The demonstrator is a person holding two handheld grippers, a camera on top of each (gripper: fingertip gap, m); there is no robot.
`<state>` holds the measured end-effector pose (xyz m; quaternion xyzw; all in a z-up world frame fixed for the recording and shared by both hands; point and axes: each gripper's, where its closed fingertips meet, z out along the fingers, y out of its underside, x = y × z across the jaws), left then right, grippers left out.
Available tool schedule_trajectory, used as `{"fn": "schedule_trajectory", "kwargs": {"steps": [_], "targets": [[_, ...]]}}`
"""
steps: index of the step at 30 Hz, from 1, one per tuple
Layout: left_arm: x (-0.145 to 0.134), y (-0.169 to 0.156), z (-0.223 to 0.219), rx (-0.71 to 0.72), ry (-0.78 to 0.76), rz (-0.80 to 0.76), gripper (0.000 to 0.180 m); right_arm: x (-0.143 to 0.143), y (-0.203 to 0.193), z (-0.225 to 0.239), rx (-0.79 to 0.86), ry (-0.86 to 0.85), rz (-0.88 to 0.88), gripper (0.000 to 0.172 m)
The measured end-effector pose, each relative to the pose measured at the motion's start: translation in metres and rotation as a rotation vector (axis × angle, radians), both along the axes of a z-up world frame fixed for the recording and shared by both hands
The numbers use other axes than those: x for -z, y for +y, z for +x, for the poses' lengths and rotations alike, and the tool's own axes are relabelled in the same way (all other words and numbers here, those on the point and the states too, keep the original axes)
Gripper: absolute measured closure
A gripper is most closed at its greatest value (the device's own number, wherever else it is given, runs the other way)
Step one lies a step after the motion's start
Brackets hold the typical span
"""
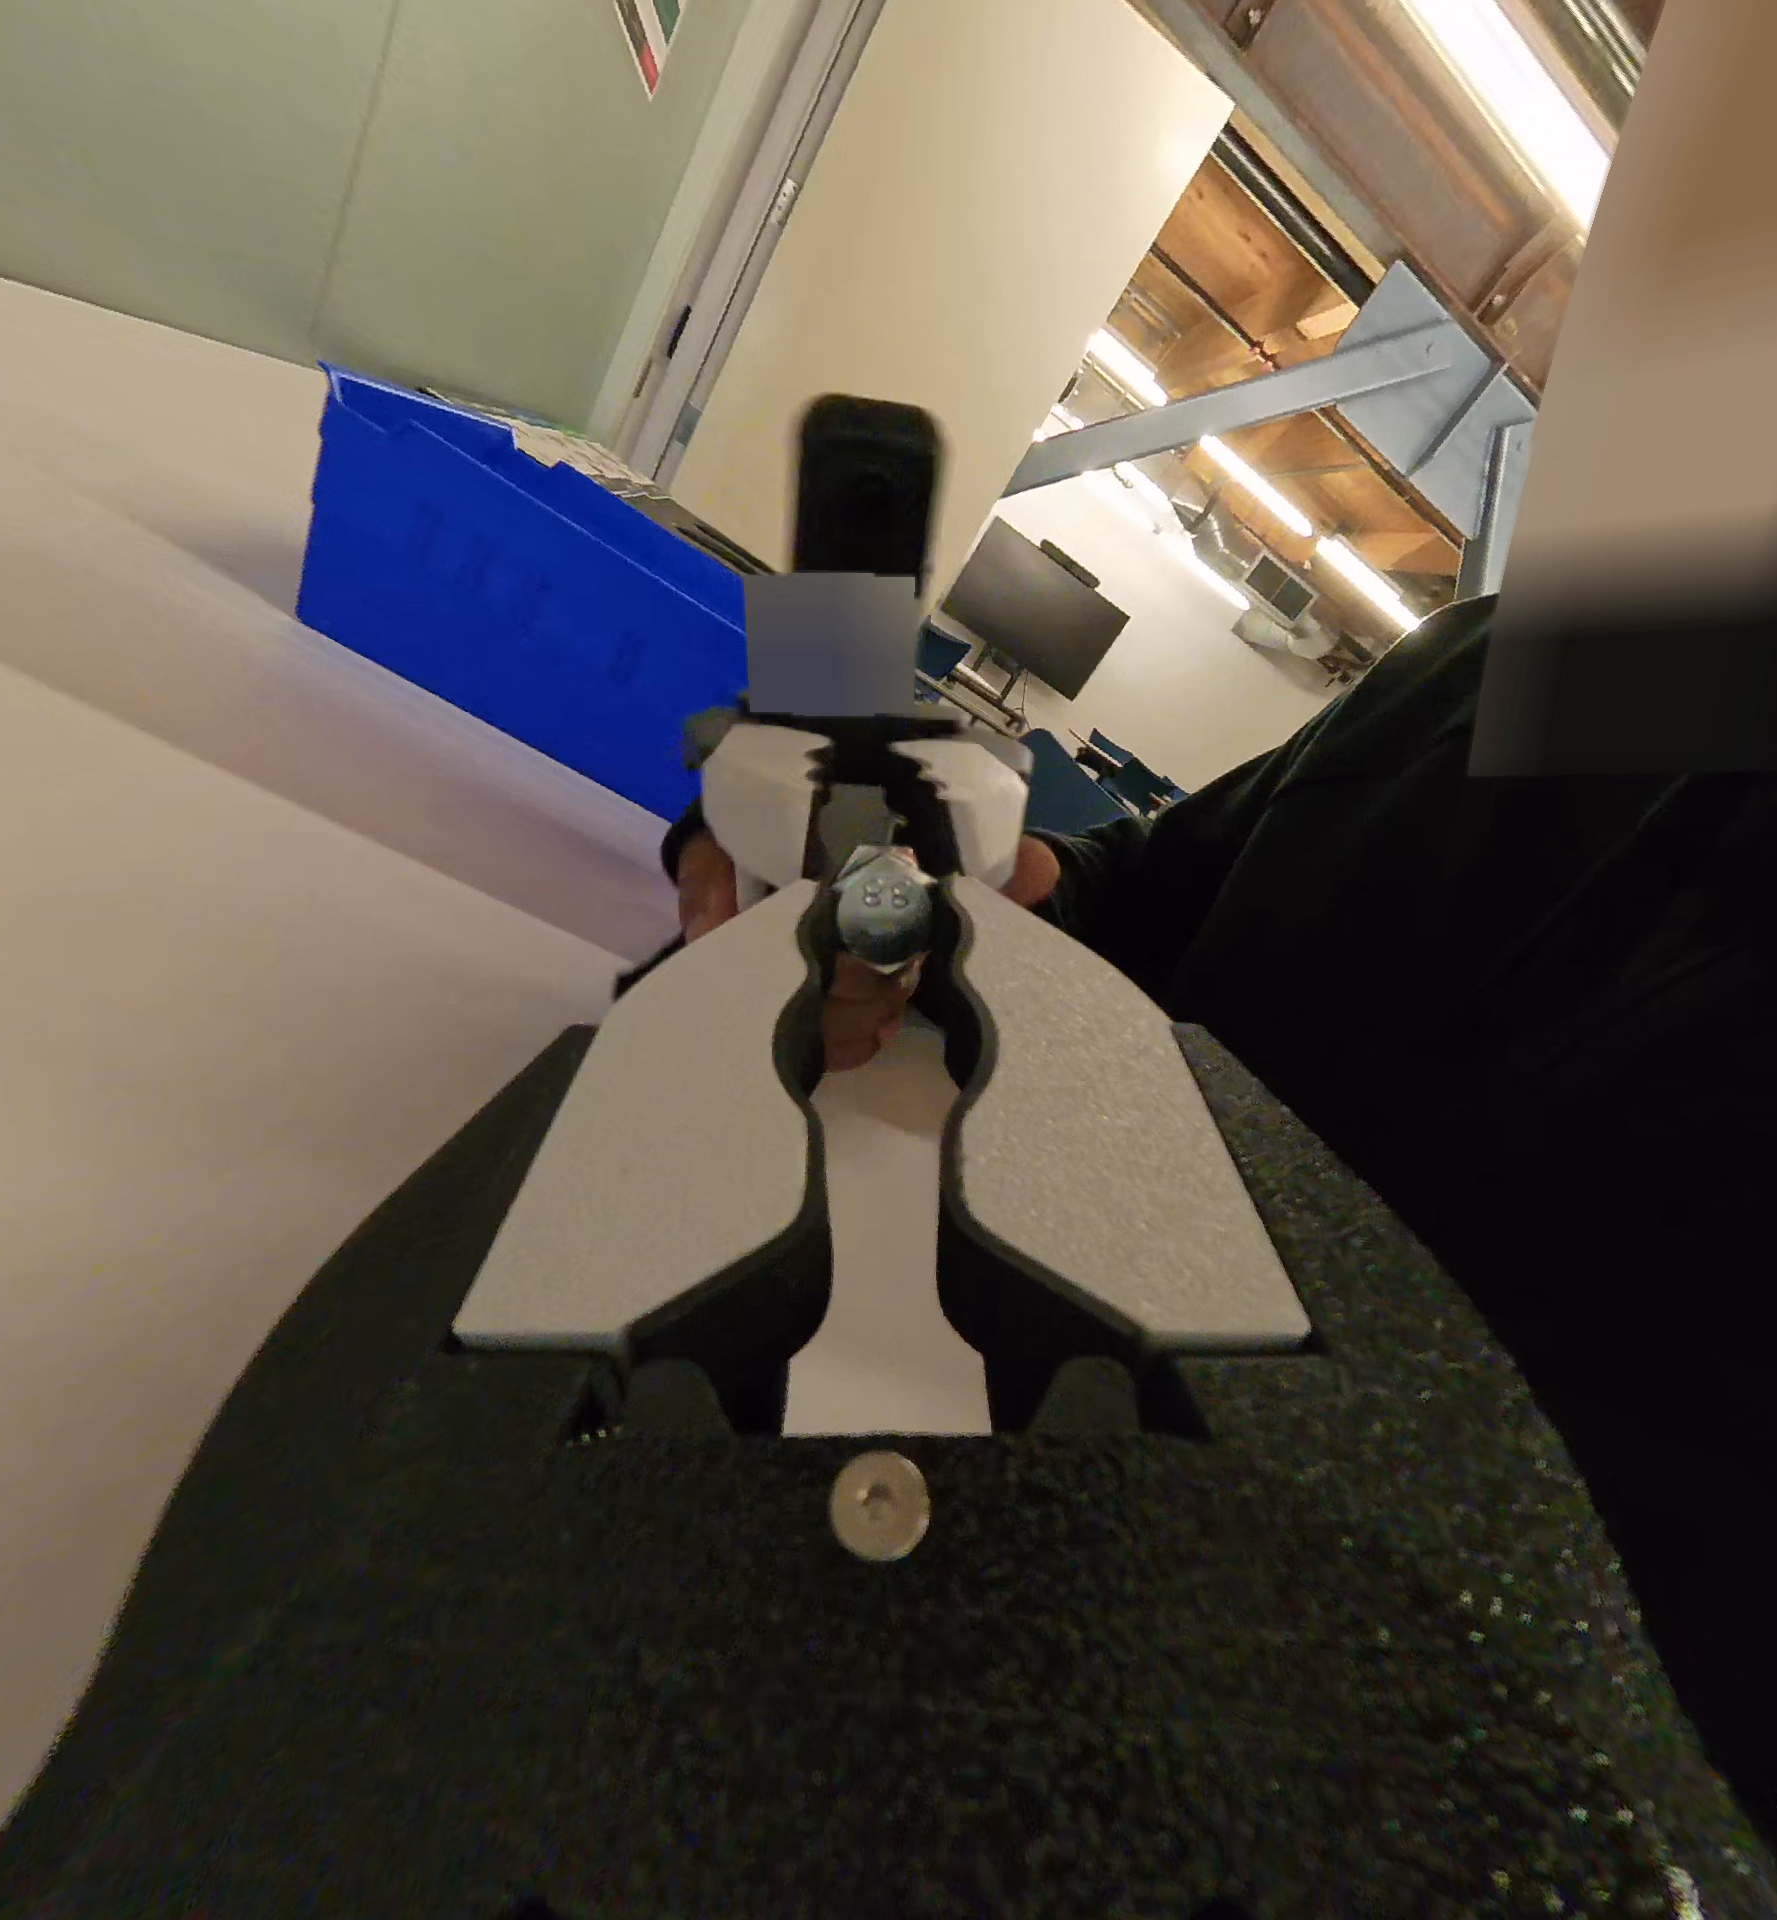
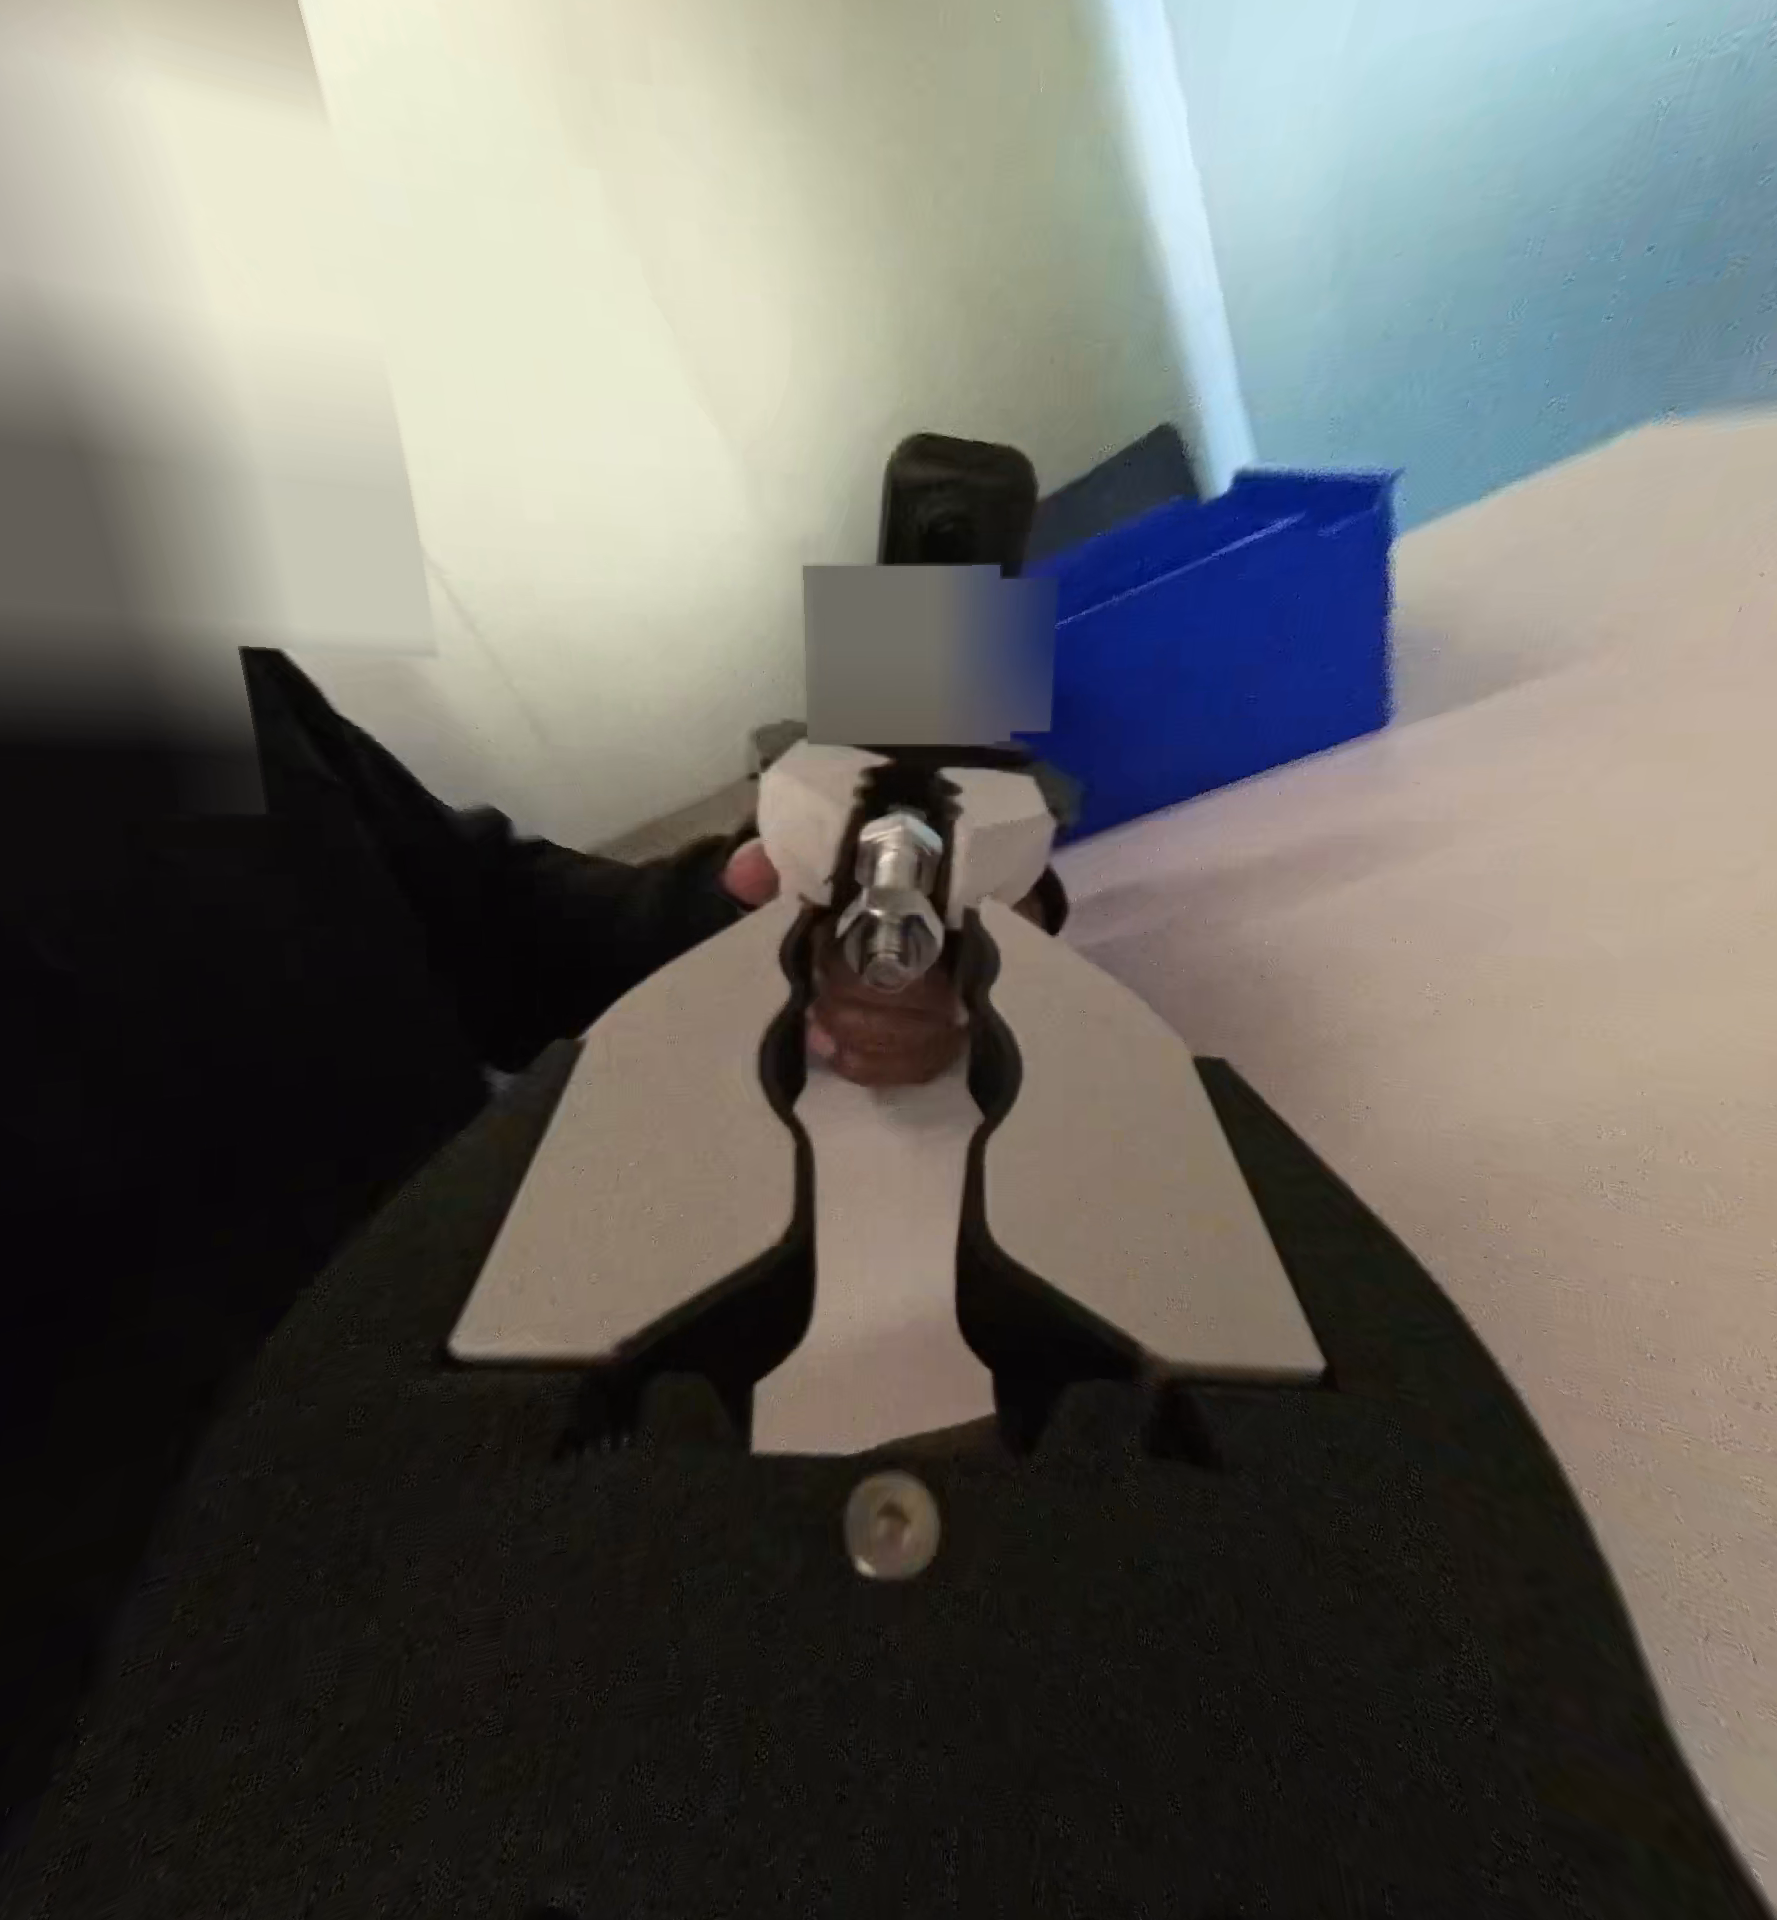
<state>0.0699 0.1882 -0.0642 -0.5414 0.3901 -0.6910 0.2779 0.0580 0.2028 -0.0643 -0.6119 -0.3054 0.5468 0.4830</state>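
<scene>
Desk: Status, pls?
Snapper: Left gripper [image 1: 882, 906] clenched on the head of a silver steel hex bolt [image 1: 882, 923], held mid-air, centre frame.
Desk: And R?
Snapper: Right gripper [image 2: 889, 940] meets it tip to tip. Its jaws are slack round a silver hex nut [image 2: 889, 928] on the thread, w/ a dark gap each side.
Desk: Bkgd?
Snapper: Blue plastic bin [image 1: 510, 592] at 10 o'clock on a pale table [image 1: 188, 987]. Dark sleeve [image 1: 1383, 935] at 3.

Shiny metal bolt [image 1: 882, 920], smooth blue plastic bin [image 1: 510, 582], matt white table [image 1: 188, 935].
</scene>
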Motion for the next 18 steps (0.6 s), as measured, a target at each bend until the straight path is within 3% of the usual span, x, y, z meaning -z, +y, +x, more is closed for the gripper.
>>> {"fn": "schedule_trajectory", "kwargs": {"steps": [6,10,12,14,18], "targets": [[0.003,0.003,0.000,-0.014,0.019,-0.009,0.163,0.007,-0.001,0.000,0.262,-0.405,0.693,0.140],[0.004,0.001,0.001,-0.002,0.028,-0.010,0.163,0.017,0.001,-0.004,0.364,-0.596,0.916,0.148],[0.003,0.000,0.001,0.001,0.026,-0.009,0.163,0.014,0.001,-0.003,0.368,-0.582,0.885,0.154],[0.004,0.000,0.001,0.002,0.025,-0.010,0.163,0.014,-0.001,-0.004,0.303,-0.517,0.736,0.155],[0.002,-0.002,0.000,0.015,0.018,0.016,0.163,0.014,-0.010,-0.008,-0.008,-0.194,0.057,0.155]]}}
